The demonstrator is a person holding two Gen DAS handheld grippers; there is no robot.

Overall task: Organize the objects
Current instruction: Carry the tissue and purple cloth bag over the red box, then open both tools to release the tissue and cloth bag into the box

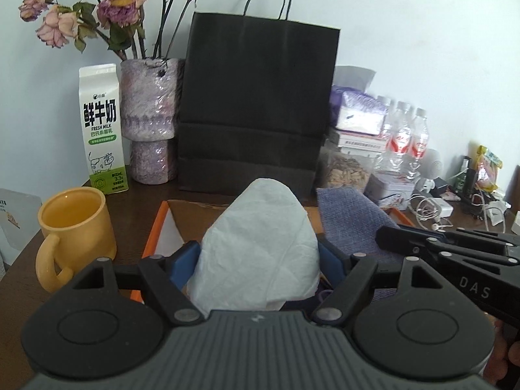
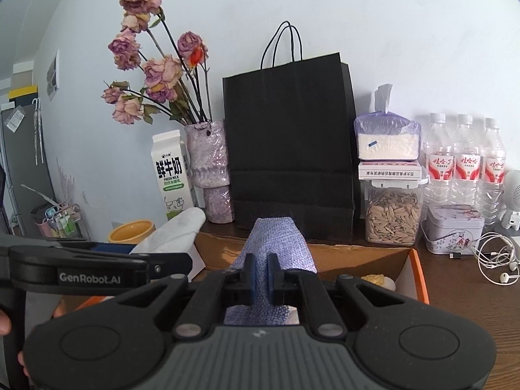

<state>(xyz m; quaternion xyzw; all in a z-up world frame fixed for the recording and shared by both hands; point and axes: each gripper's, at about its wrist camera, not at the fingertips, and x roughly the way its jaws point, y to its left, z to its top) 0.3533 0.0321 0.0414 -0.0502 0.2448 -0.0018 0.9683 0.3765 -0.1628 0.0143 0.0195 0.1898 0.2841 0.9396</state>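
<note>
My left gripper (image 1: 258, 256) is shut on a crumpled white tissue wad (image 1: 260, 227), its blue pads pressing both sides. The wad also shows at the left of the right wrist view (image 2: 182, 227). My right gripper (image 2: 261, 276) is shut on a folded purple woven cloth (image 2: 276, 237), which sticks up past its fingers. This cloth (image 1: 351, 217) shows to the right in the left wrist view. Both loads hang side by side above an open cardboard box with an orange rim (image 2: 419, 276), which lies on the dark wooden table. A small yellowish item (image 2: 377, 280) lies in the box's right corner.
A black paper bag (image 1: 260, 104) stands just behind the box. Left of it are a vase of dried roses (image 1: 149, 113), a milk carton (image 1: 102, 130) and a yellow mug (image 1: 74, 224). To the right stand a seed jar (image 2: 391, 217), water bottles (image 2: 464, 162), a tin (image 2: 453, 230) and earphone cables (image 2: 497, 256).
</note>
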